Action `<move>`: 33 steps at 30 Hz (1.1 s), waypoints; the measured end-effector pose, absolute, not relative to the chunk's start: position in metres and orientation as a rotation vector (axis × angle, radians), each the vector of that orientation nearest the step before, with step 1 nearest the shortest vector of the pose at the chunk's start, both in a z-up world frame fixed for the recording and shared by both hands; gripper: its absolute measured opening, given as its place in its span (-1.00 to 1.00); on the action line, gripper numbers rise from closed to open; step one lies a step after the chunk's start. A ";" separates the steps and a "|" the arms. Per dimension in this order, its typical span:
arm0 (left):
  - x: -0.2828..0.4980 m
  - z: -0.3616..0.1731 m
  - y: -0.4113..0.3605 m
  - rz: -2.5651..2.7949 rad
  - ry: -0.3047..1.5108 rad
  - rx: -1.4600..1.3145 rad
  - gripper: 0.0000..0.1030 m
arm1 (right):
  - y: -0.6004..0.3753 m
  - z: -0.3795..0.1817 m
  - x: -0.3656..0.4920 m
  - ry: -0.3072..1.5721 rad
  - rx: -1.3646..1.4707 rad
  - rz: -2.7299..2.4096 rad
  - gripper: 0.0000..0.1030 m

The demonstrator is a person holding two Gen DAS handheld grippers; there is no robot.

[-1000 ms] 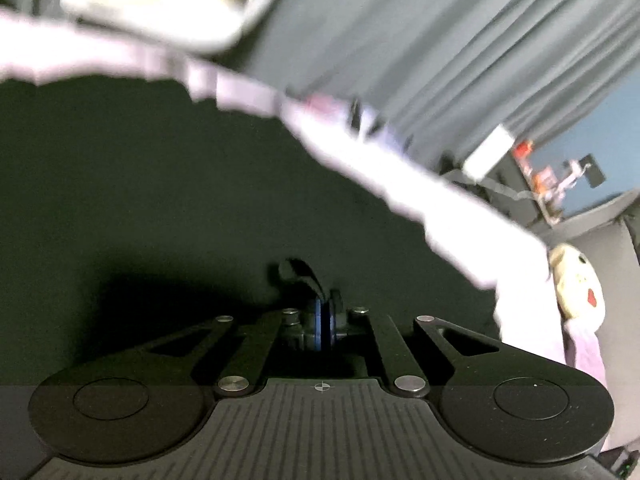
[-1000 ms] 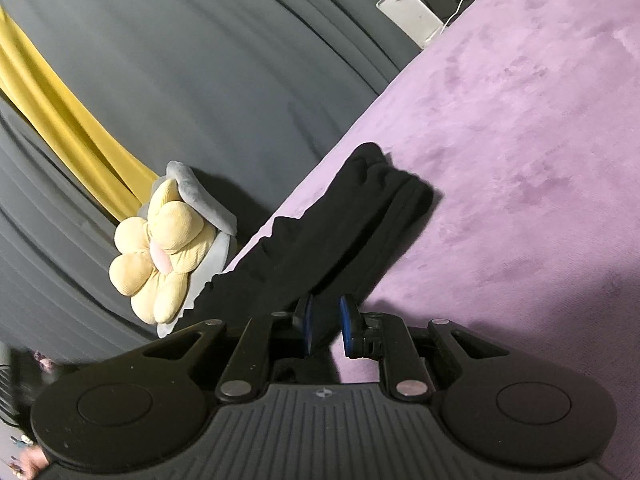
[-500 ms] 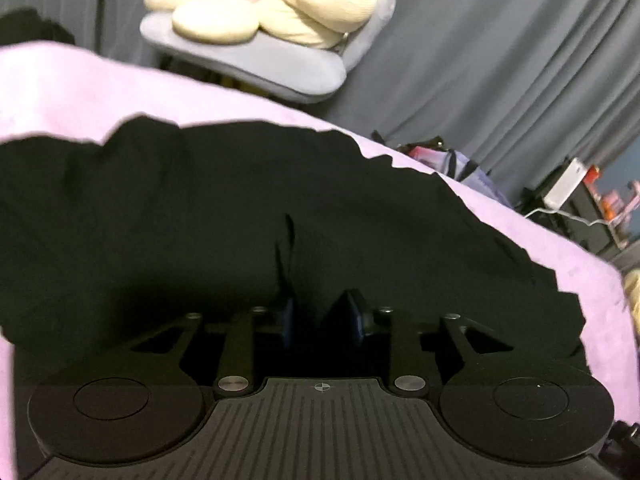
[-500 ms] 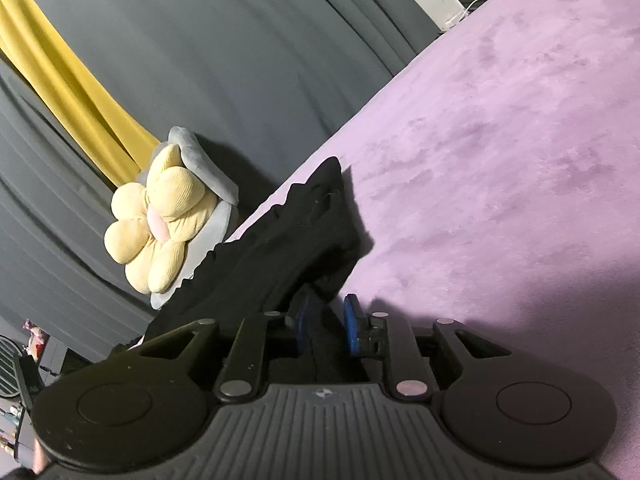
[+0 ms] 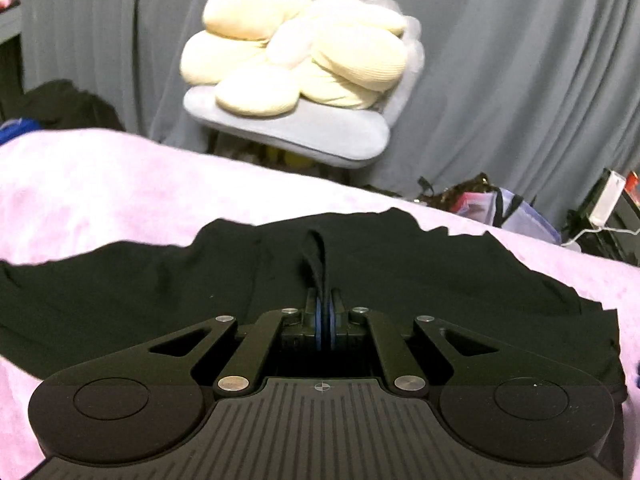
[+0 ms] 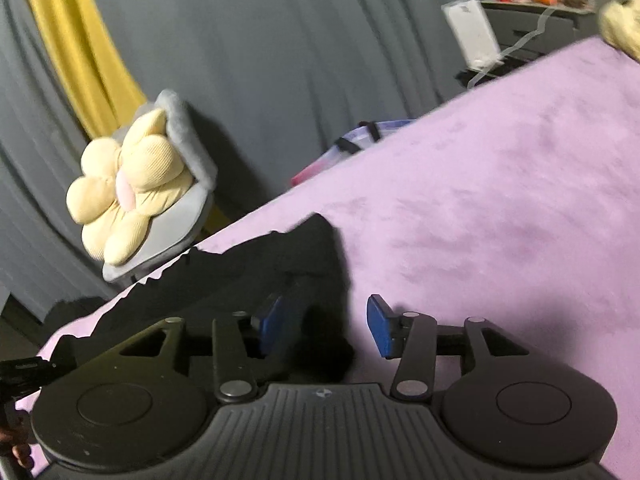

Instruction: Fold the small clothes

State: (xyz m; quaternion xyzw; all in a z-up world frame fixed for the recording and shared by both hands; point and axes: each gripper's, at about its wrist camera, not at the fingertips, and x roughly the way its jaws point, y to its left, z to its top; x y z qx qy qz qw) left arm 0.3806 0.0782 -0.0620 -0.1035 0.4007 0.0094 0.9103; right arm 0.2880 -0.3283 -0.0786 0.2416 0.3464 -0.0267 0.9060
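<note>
Dim indoor light leaves the black crumpled garment (image 5: 400, 272) almost featureless. The pale yellow flower-shaped cushion (image 5: 296, 40) glares, overexposed. Fisheye bending curves the grey pleated curtain (image 6: 280, 60); the right view smears with motion blur.

The black garment (image 5: 160, 288) runs under the left claw's body; in the right view its edge is motion-blurred.

right gripper (image 6: 326, 326) just opened off black garment (image 5: 400, 264), left gripper (image 5: 324, 312) re-pinched a fold
</note>
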 end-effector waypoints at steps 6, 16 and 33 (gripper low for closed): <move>0.377 -0.068 0.092 0.064 0.821 -0.184 -0.90 | -0.310 -0.099 0.319 0.814 0.419 -0.041 -0.43; 0.372 -0.095 0.093 0.023 0.827 -0.217 -0.88 | -0.282 -0.100 0.320 0.774 0.119 -0.143 -0.89; 0.329 -0.092 0.153 0.053 0.774 -0.304 0.17 | -0.229 -0.068 0.304 0.653 -0.077 -0.187 -0.61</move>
